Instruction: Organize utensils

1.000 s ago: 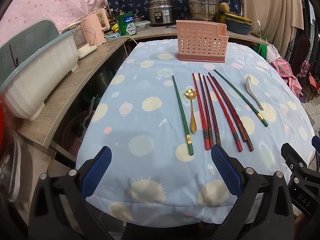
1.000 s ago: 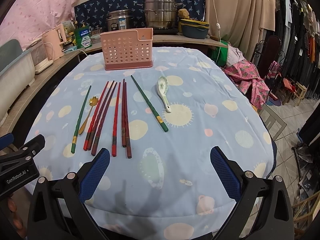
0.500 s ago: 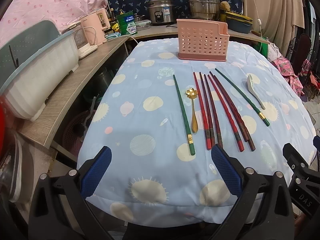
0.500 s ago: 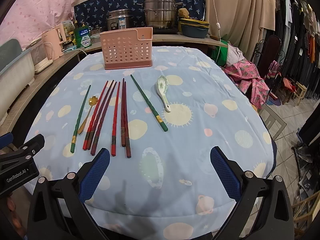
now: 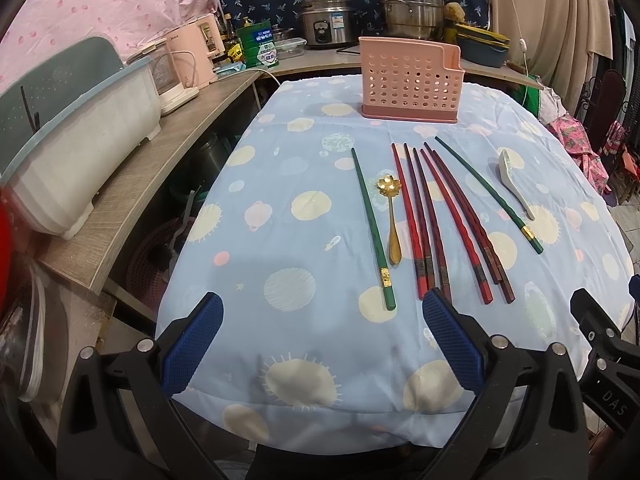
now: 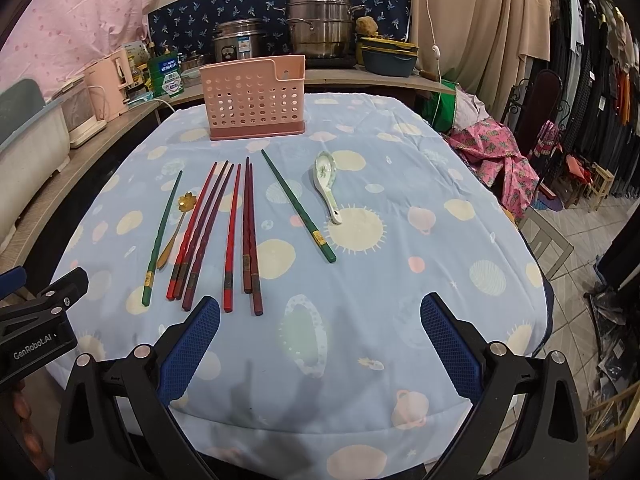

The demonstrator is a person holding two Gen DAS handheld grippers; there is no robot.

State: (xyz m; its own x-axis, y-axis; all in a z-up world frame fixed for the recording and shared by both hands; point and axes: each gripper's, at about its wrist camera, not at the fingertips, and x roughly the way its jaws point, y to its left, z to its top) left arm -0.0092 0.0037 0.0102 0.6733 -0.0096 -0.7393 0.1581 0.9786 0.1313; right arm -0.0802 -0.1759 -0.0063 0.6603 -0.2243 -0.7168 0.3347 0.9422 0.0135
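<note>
You held both grippers at the near edge of the worktop, which was covered by a pale blue cloth printed with cream circles. Your left gripper had its jaws spread wide with nothing between them, and your right gripper was the same, wide apart and empty.

The utensils lay flat in a loose row on the cloth, all pointing roughly away from you. From the left wrist view, the leftmost was a green chopstick, and just beside it lay a gold spoon with a flower-shaped bowl. Next came the red and dark chopsticks, six of them, bunched close with several touching along their lengths. A second green chopstick lay at an angle to their right, apart from its mate. Farthest right was a white ceramic spoon with a green pattern in its bowl, lying near that chopstick but not touching it.

The pink perforated holder stood upright at the far side of the cloth, well apart from the row. Behind it, a side counter carried a rice cooker and a stacked steel steamer.
</note>
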